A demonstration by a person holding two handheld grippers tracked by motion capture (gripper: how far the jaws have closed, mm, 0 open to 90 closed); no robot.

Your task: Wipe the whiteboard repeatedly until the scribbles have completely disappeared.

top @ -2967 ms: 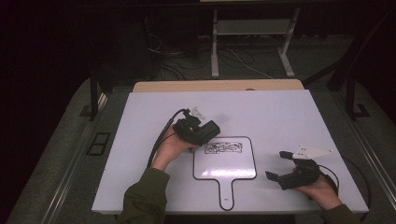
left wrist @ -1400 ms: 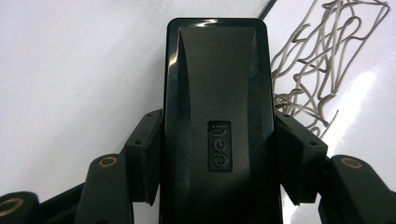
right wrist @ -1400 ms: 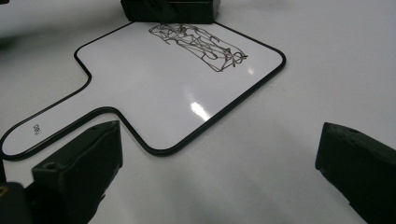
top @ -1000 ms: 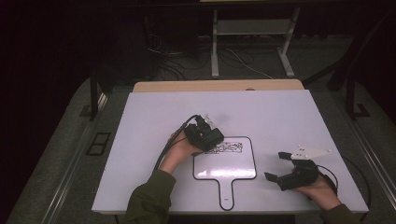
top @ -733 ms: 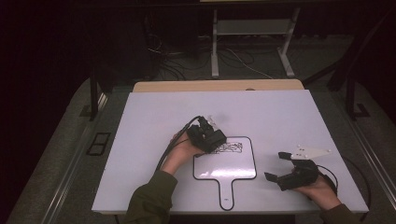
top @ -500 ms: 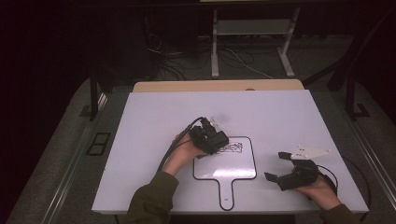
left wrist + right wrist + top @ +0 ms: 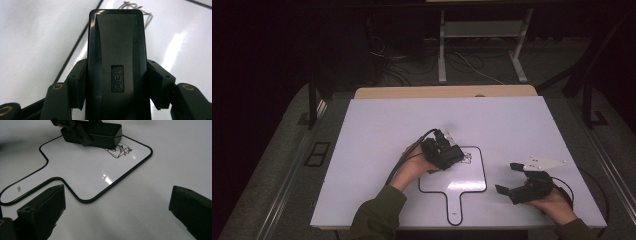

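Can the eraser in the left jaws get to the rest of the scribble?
Probably yes. The left gripper is shut on the black eraser, which sits on the paddle-shaped whiteboard right at the scribble. Nothing lies between them, and the right gripper waits off to the side.

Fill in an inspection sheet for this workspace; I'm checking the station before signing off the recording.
Surface: white table, bare around the work.
Job's things: paddle-shaped whiteboard with black border lies flat; black scribble remains at one corner. Black eraser, marked "deli", sits over the board's edge beside the scribble.
Clutter: nothing seen.
Grippers: left gripper has its fingers clamped on the eraser's two sides. Right gripper rests on the table beside the board, jaws wide apart, nothing between.
Cables: black cable trails from the left gripper along the forearm; loose cables on the floor behind.
Surroundings: dark room, metal stand legs beyond the table.
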